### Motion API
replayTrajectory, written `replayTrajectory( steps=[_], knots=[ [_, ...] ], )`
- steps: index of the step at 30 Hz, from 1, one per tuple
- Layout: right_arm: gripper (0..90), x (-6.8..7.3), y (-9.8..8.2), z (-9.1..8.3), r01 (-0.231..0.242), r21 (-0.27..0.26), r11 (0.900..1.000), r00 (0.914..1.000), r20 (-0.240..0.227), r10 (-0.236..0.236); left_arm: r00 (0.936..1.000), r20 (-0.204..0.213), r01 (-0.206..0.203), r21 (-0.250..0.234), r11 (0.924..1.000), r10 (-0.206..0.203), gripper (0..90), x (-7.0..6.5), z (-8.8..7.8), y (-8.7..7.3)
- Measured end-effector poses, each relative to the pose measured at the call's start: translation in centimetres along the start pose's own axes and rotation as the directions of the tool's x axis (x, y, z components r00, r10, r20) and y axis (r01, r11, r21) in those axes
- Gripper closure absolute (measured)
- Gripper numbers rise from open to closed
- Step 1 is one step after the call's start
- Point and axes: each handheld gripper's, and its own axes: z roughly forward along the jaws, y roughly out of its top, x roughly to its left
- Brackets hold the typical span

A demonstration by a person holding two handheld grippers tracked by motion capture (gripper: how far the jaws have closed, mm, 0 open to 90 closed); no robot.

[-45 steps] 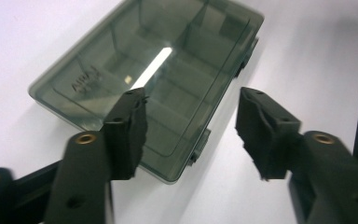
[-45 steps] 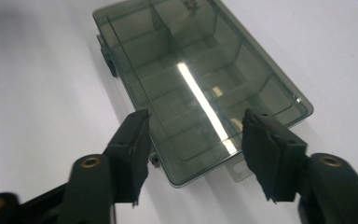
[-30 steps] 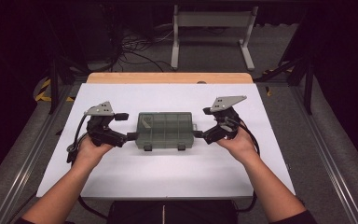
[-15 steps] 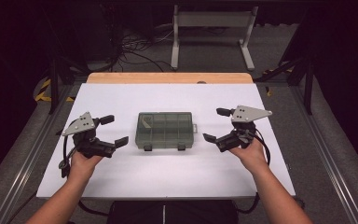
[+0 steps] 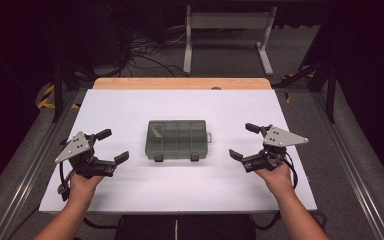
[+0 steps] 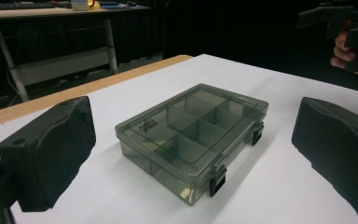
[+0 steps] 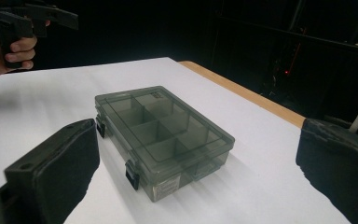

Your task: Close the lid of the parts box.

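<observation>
Both hands have backed away from the box since the earlier shots, where the jaws were right up against its two short ends; now they sit well apart from it and nearer the front edge of the bench. High view first: the left hand-held gripper [image 5: 112, 145] is out by the left edge and the right hand-held gripper [image 5: 245, 141] by the right edge, both released with nothing between the jaws, and the left one's jaws have just been opening the last bit. The smoky plastic compartment box [image 5: 177, 139] lies flat in the middle of the white bench [image 5: 190, 186], lid shut, its two latches [image 5: 175, 157] facing the front edge. Left gripper view: wide-open black jaws frame the box [image 6: 193, 137], the latches closed on its near-right side, and the person's right hand [image 6: 352, 51] shows off in the far corner. Right gripper view: same deal, jaws spread, box [image 7: 163, 137] between them but untouched, all the compartments look empty. Looks to me like the box was just set down and let go, so doing this well means pulling straight back level without clipping the latches or nudging the box askew.
</observation>
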Motion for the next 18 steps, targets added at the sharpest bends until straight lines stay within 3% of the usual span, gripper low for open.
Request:
replayTrajectory(
  steps=[8, 12, 15, 18],
  knots=[
    [0.0, 0.4, -1.7, -1.2, 0.004, -0.039, 0.999, 0.9994, 0.034, -0.003, 0.9987, -0.051, -0.009, -0.050, 0.9987, 0.007, 0.4, -0.1, -1.7, -2.2],
    [0.0, 0.5, -2.6, -1.3, 0.003, -0.030, 1.000, 0.9994, 0.034, -0.002, 0.9970, -0.076, -0.014, 0.003, 0.9999, 0.014, 0.4, -0.1, -1.9, -3.3],
    [0.0, 0.7, -3.4, -1.4, 0.016, -0.019, 1.000, 0.9995, 0.027, -0.016, 0.9972, -0.070, 0.023, -0.015, 0.9996, -0.024, 0.1, -0.1, -1.9, -3.9],
    [0.0, 0.9, -4.0, -1.5, 0.022, -0.007, 1.000, 0.9993, 0.031, -0.022, 0.9965, -0.083, -0.003, -0.020, 0.9998, 0.001, 0.0, -0.3, -2.0, -4.1]
  ],
)
